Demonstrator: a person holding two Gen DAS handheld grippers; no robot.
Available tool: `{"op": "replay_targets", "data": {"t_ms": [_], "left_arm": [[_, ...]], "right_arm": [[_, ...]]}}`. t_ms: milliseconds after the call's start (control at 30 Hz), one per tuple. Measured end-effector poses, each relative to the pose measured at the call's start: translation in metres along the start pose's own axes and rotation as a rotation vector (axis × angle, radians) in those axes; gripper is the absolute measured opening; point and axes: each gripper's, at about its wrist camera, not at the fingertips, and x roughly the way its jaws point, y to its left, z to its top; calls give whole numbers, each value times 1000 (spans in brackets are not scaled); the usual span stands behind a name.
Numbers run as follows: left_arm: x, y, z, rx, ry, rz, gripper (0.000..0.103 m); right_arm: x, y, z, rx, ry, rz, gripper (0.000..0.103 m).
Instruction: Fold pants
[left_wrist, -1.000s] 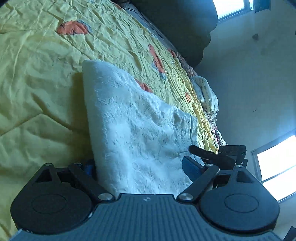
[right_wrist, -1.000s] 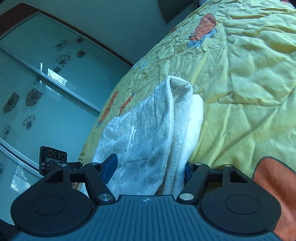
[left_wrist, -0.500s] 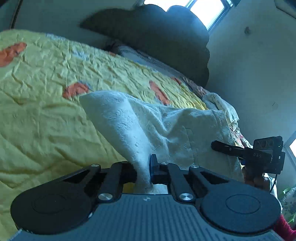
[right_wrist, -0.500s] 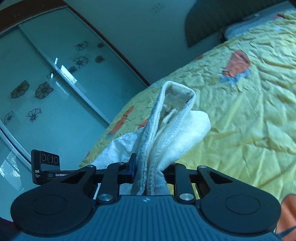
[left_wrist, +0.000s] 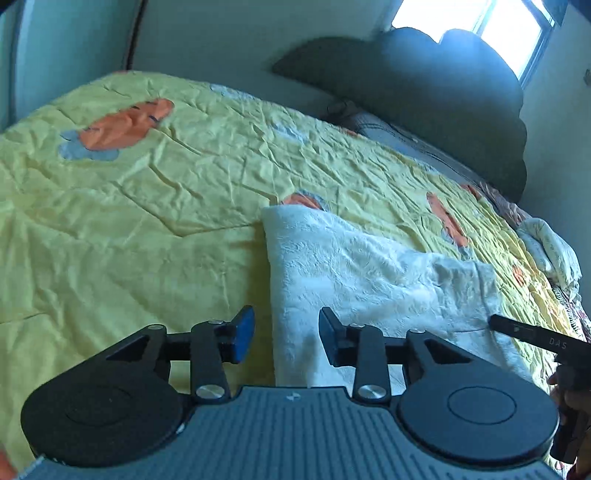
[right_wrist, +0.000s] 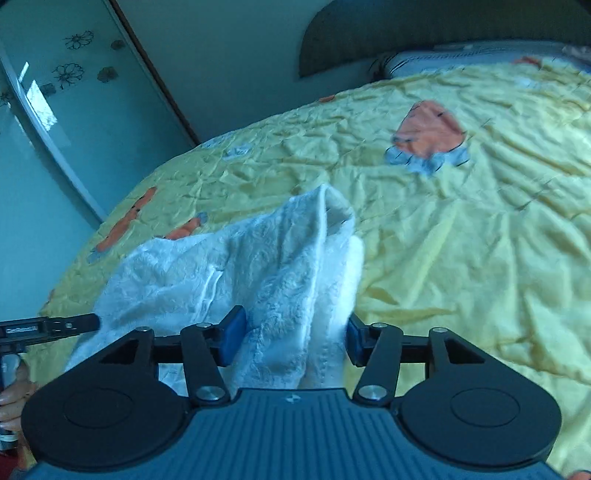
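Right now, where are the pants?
The white textured pants lie on the yellow quilted bedspread, between both grippers' open fingers.

left wrist: low, near bed (left_wrist: 147, 206) | right wrist: same | shared: pants (left_wrist: 369, 280)

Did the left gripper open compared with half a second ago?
Yes. The left gripper was shut on the white pants; now its jaws stand apart, the pants lying on the yellow bedspread.
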Motion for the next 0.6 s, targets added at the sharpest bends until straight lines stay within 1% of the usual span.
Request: {"op": "replay_targets", "data": {"t_ms": [33,67,100,133,167,200,233,267,300,333,367,400,433,467,533,567,600], "left_arm": [[-12,-3,-5,8,-14,-3,45],[-24,-8,-11,18,-26,-6,53],[-32,-12,-17,27,-34,-3,63],[-36,-19,-23,44,-43,9,67],[-37,-25,-29,71,-49,29,69],[-35,-32,-33,109,-48,58,69],[-26,-38,-35,150,-33,112,69],[-23,-42,-38,160,-7,164,65],[-24,-43,-40,147,12,186,61],[-31,-42,-43,125,7,166,61],[-41,-42,-46,106,-5,133,63],[-50,-44,-50,98,-13,110,65],[-59,-47,-56,103,-15,109,66],[-65,-52,-62,114,-13,126,68],[-72,-57,-73,129,-3,154,68],[-74,-58,-78,127,5,156,68],[-77,-58,-83,120,15,151,69]], "right_arm": [[-15,7,-3,-43,-55,-75,56],[-31,13,-9,-83,-97,-105,58],[-45,20,-15,-122,-123,-84,58],[-54,27,-22,-153,-123,-11,58],[-60,33,-29,-166,-104,76,59],[-61,38,-36,-173,-75,143,60],[-58,43,-43,-183,-37,153,61],[-52,48,-48,-198,-5,100,61],[-48,53,-54,-215,4,-1,61],[-51,59,-58,-223,0,-91,62],[-59,65,-63,-228,-11,-130,62],[-74,72,-67,-231,-36,-113,62],[-89,80,-70,-226,-60,-74,67],[-101,86,-74,-213,-75,-38,83],[-122,103,-81,-207,-71,31,96],[-130,111,-84,-217,-65,53,96],[-137,122,-86,-218,-61,55,97]]}}
